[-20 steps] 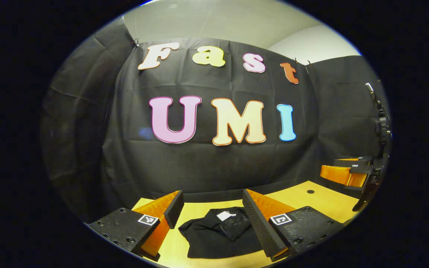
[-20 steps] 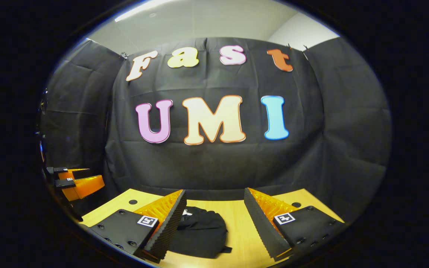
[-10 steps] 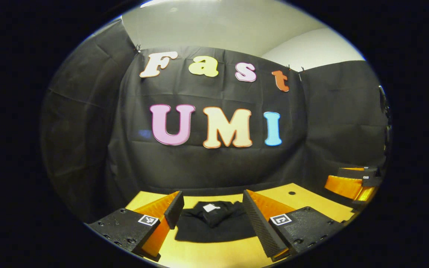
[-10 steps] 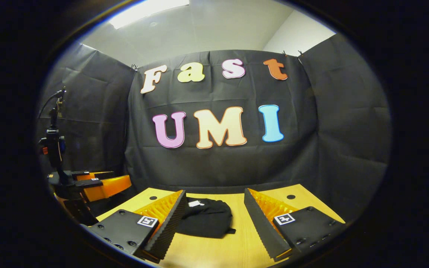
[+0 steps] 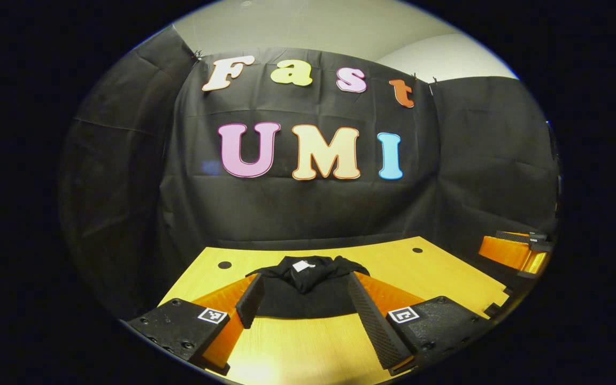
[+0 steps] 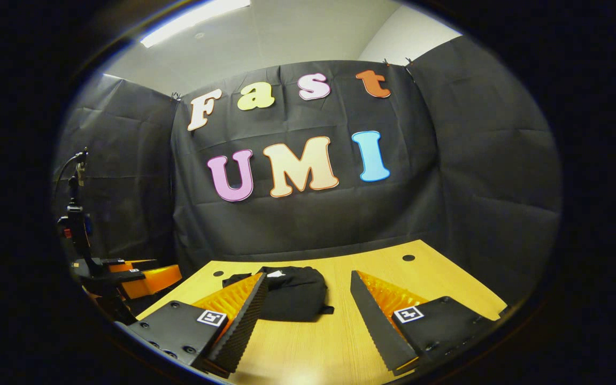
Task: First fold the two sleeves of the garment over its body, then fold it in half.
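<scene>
we see the black garment (image 5: 308, 291) folded on the wooden surface (image 5: 447, 278). both the left gripper (image 5: 302, 305) and right gripper (image 6: 308, 315) hover spread wide, grasping nothing.

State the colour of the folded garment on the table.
Black, with a small white tag; the garment shows best in the left gripper view.

**No legible text**

Square black-and-white code markers (image 5: 212, 315) on the finger blocks of left gripper (image 5: 303, 293); same on right gripper (image 6: 310, 289). Patterns only, no letters or numbers. White tag (image 5: 302, 266) at neck of black garment (image 5: 308, 299): possibly printed, too small to read.
</scene>
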`<state>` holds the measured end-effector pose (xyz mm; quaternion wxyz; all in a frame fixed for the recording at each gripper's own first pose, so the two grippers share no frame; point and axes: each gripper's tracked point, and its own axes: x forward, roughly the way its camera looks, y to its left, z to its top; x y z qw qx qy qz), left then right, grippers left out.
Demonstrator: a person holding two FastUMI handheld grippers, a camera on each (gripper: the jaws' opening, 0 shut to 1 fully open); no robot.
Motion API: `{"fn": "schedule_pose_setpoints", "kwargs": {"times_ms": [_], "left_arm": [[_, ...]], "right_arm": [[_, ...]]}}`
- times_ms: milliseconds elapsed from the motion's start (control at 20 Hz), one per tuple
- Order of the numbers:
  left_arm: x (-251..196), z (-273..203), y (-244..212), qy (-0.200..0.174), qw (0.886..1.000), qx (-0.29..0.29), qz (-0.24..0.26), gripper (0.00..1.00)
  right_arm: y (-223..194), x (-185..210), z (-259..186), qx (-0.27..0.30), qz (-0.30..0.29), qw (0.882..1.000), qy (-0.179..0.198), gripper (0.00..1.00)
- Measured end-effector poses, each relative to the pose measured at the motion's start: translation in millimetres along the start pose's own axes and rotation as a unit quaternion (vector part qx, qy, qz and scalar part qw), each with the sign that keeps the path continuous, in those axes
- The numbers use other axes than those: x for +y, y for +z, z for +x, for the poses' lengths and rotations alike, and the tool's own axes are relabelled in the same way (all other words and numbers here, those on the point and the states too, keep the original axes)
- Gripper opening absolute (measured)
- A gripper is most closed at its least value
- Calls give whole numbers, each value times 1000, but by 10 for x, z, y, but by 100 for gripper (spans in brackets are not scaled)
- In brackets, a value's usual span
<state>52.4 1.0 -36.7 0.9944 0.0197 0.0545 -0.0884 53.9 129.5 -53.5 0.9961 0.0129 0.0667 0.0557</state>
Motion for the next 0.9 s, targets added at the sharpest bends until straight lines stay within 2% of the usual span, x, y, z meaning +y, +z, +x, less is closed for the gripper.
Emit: {"fn": "schedule_pose_setpoints", "kwargs": {"times_ms": [300,500,550,600,900], "left_arm": [[57,105,20,-8,1000,-1,16,93],[-84,161,-33,-40,999,7,14,93],[-112,176,-56,-49,999,11,12,93],[-141,187,-69,-57,998,13,11,94],[-206,241,-94,-84,996,16,8,93]], "right_arm": [[-17,-76,26,0,2,1000,-31,97],[-67,-87,-3,3,5,999,-50,97],[-75,-96,-10,3,5,998,-56,100],[-79,-94,-8,3,6,998,-60,97],[-91,-74,-21,3,10,997,-79,97]]}}
